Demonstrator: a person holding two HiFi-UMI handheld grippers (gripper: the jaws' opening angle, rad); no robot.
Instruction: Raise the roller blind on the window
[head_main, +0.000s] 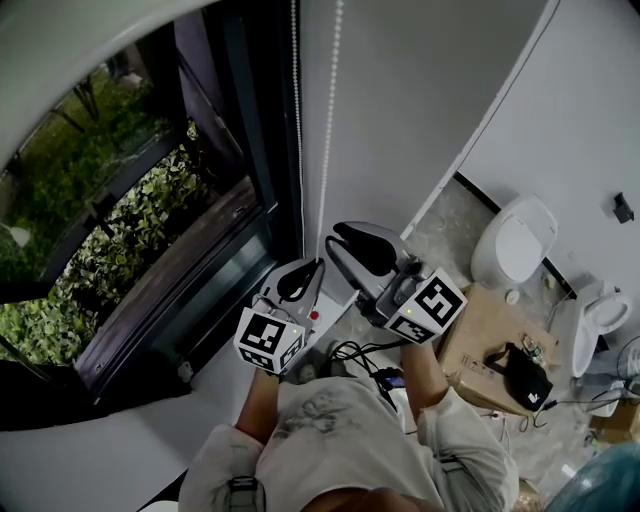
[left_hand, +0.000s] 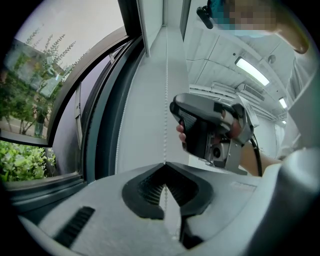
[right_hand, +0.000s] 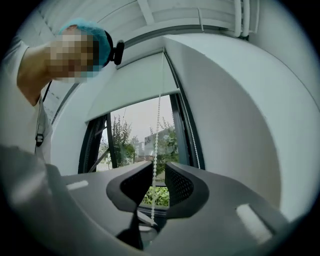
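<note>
Roller blind (right_hand: 134, 82) is hanging partway down the window (right_hand: 131, 137), covering the upper part of the glass and leaving the lower part showing. We are pinching its bead chain (left_hand: 166, 100) with the left tool (left_hand: 165, 164). The jaws are pressing together at their tips, and the chain is running up out of the spot where they meet. We are holding the right tool (right_hand: 157, 166) just beside it with the jaws standing apart. The chain is passing down through the gap between them, close to one pad, and neither pad is squeezing it. In the left gripper view, fingers (left_hand: 181, 132) are wrapping round the right tool's grip.

Both tools are sitting close together at the side of the window that meets the white wall (head_main: 400, 100). The chain is hanging there in two strands, just beside the dark window frame. Greenery (head_main: 60, 320) is showing through the glass, outside the window. A white sill (head_main: 125, 440) is running along below the window, between it and our body. Well away from the window, across the floor, a white toilet (head_main: 515, 240) is standing against the far wall. A brown cardboard box (head_main: 478, 335) is lying near the toilet, on the side farther from the window.
</note>
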